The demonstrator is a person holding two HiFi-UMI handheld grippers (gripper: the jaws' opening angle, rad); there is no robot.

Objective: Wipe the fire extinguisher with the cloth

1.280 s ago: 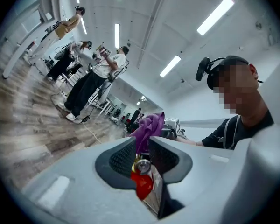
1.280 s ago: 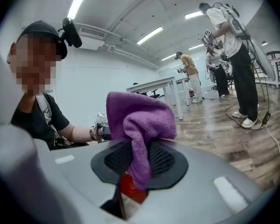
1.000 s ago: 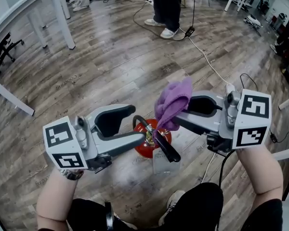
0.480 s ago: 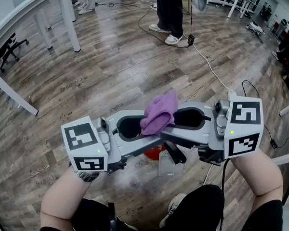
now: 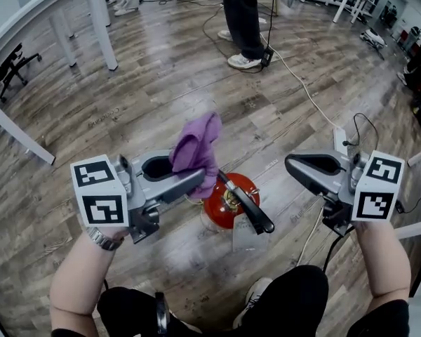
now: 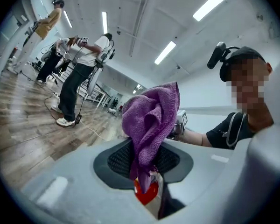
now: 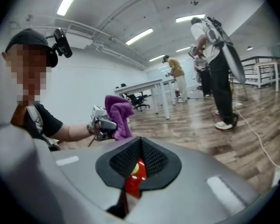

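A red fire extinguisher (image 5: 228,199) with a black handle (image 5: 247,206) stands on the wooden floor between my two grippers. My left gripper (image 5: 196,177) has just been closing and is now shut on the purple cloth (image 5: 195,149), which bunches up above its jaws beside the extinguisher's top. In the left gripper view the cloth (image 6: 151,120) hangs pinched between the pads, with the extinguisher (image 6: 147,195) showing red below. My right gripper (image 5: 291,166) is off to the right, shut and empty. In the right gripper view the extinguisher (image 7: 133,183) shows past the closed jaws, and the cloth (image 7: 117,113) is beyond.
A white cable (image 5: 302,90) runs across the floor behind the extinguisher. A person's legs (image 5: 242,20) stand at the back. White table legs (image 5: 102,27) and an office chair (image 5: 3,72) are at the left. A pale sheet (image 5: 247,239) lies by the extinguisher's base.
The cloth has passed from the right gripper to the left. The right gripper let go, drew away to the right and shut empty. The left gripper closed on the cloth and shifted left.
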